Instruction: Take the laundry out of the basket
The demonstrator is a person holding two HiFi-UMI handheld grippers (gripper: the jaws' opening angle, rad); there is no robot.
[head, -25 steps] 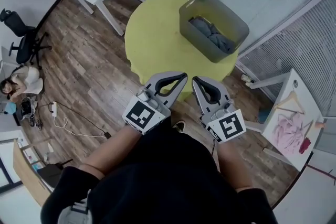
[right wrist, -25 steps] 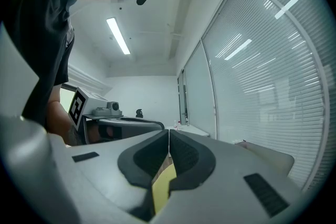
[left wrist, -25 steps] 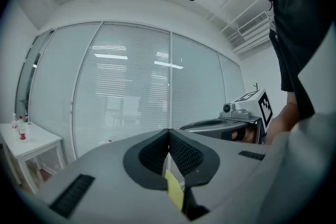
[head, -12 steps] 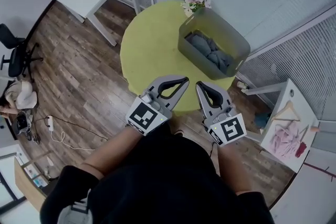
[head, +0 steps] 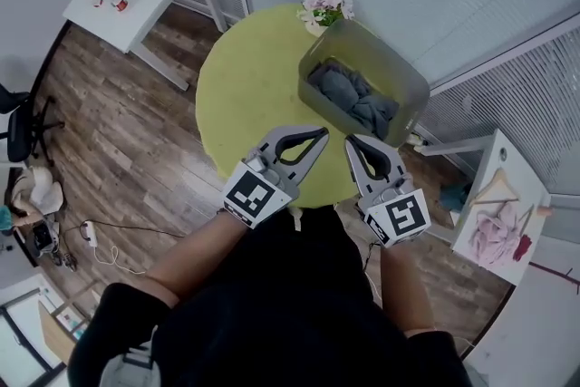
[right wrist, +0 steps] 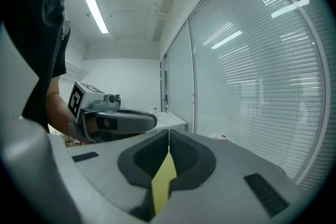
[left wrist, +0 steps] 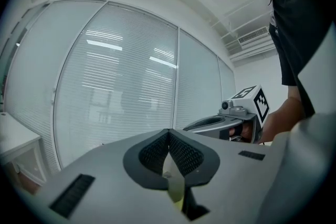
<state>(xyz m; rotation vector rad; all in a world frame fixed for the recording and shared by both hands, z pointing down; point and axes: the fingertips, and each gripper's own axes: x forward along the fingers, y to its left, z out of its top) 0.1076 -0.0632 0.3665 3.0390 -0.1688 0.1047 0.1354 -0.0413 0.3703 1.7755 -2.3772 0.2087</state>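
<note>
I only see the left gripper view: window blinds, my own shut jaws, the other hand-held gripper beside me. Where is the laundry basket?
Observer: The grey basket stands on the round yellow-green table, beyond your left hand-held gripper and off to its right.
Operator: Anything in it?
Observer: Yes, grey laundry lies bunched inside.
Operator: How does the right one stand?
Observer: The right hand-held gripper has its jaws together with nothing between them. It hangs over the table's near edge, short of the basket.
</note>
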